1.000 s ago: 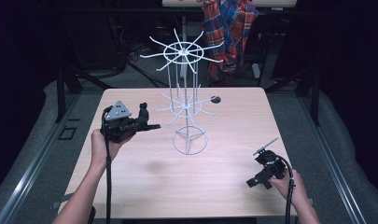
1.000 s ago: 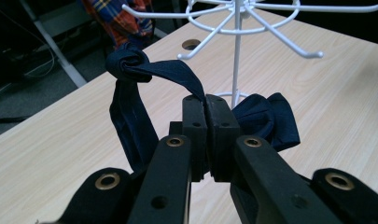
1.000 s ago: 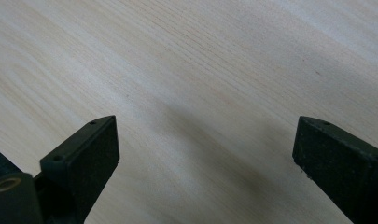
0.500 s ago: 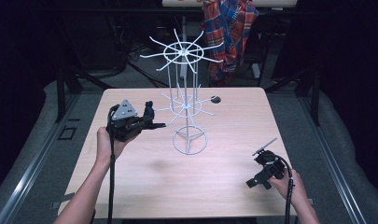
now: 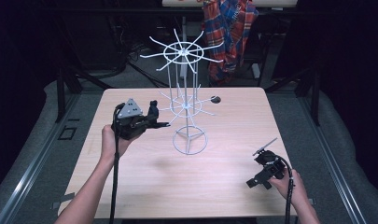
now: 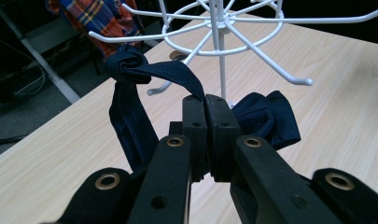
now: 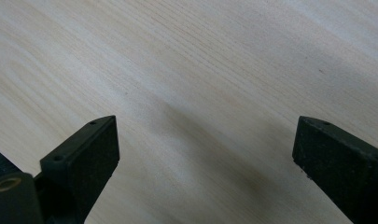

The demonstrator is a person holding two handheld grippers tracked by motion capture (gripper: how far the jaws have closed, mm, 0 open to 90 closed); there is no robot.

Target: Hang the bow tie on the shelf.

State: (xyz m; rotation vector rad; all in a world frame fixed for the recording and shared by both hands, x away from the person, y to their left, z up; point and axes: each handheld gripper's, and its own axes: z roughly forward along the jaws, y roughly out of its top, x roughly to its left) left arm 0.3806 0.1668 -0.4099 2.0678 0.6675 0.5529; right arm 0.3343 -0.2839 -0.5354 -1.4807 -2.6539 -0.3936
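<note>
Left gripper view: the left gripper pinches a navy cloth, its rolled end touching a prong of the rack. Best lift that fold over the prong tip before letting go. The right gripper gapes wide near the table, empty.

Just the right gripper here, jaws spread wide apart with nothing gripped between them. Pale wooden table is seen right behind them, a soft shadow cast across its grain.

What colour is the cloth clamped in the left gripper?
Dark navy blue, plain; the cloth shows best in the left gripper view, pinched by the left gripper.
</note>
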